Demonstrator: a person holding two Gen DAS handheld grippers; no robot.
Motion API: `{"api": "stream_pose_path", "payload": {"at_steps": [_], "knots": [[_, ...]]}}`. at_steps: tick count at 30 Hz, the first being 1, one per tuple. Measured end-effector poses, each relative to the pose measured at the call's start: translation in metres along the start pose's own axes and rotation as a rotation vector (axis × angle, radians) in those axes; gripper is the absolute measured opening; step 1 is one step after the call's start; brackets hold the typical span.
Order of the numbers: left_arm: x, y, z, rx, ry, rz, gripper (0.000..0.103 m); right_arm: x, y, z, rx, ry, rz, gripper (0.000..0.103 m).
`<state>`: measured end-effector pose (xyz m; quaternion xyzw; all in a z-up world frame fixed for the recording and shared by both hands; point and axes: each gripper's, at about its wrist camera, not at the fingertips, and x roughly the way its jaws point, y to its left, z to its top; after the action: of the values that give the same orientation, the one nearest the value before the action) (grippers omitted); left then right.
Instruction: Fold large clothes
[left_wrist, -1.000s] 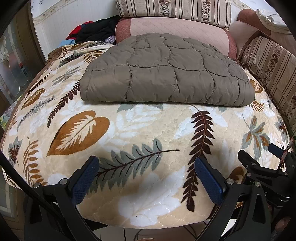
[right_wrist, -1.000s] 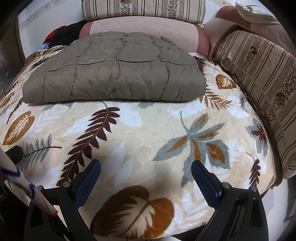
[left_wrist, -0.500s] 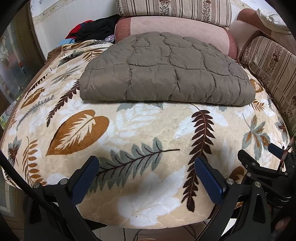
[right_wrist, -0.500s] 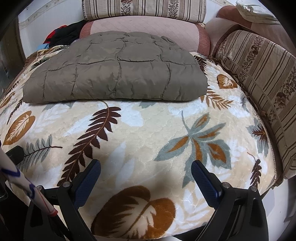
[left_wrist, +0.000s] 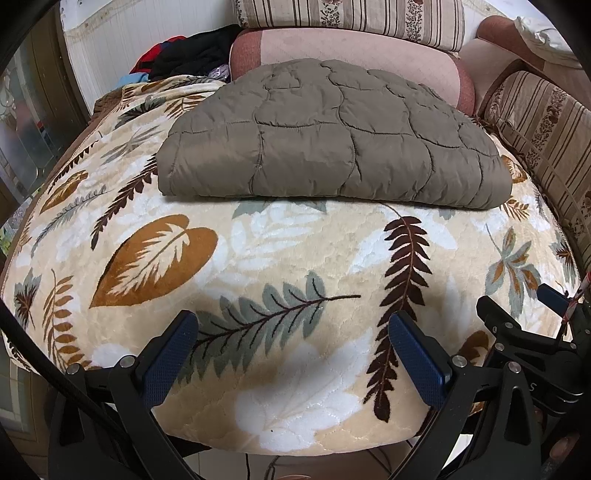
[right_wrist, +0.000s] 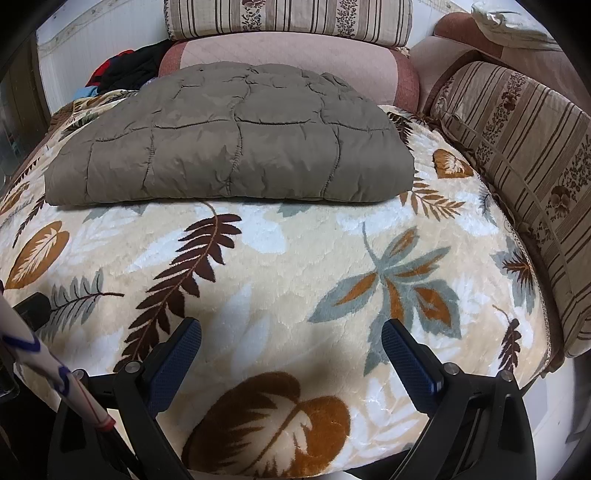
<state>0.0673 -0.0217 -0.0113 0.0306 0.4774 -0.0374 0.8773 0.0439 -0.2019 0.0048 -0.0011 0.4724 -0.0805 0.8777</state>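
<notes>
A grey-brown quilted garment lies folded into a flat rectangle at the back of the leaf-patterned blanket; it also shows in the right wrist view. My left gripper is open and empty above the blanket's front edge, well short of the garment. My right gripper is open and empty, also near the front edge. The right gripper's black frame shows at the right edge of the left wrist view.
Striped cushions line the right side and the back. A pink bolster lies behind the garment. A pile of dark and red clothes sits at the back left. A white pole crosses the lower left.
Both views have shifted very slightly; the garment sits a touch lower in the right wrist view. Both grippers stay open and empty.
</notes>
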Motion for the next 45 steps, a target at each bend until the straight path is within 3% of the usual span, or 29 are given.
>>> {"api": "stream_pose_path", "payload": {"at_steps": [45], "knots": [[0.0014,-0.0010,-0.0017,0.007,0.003,0.003,0.102,-0.0012,0.0032,-0.0014,-0.005,-0.008,0.018,0.100]]}}
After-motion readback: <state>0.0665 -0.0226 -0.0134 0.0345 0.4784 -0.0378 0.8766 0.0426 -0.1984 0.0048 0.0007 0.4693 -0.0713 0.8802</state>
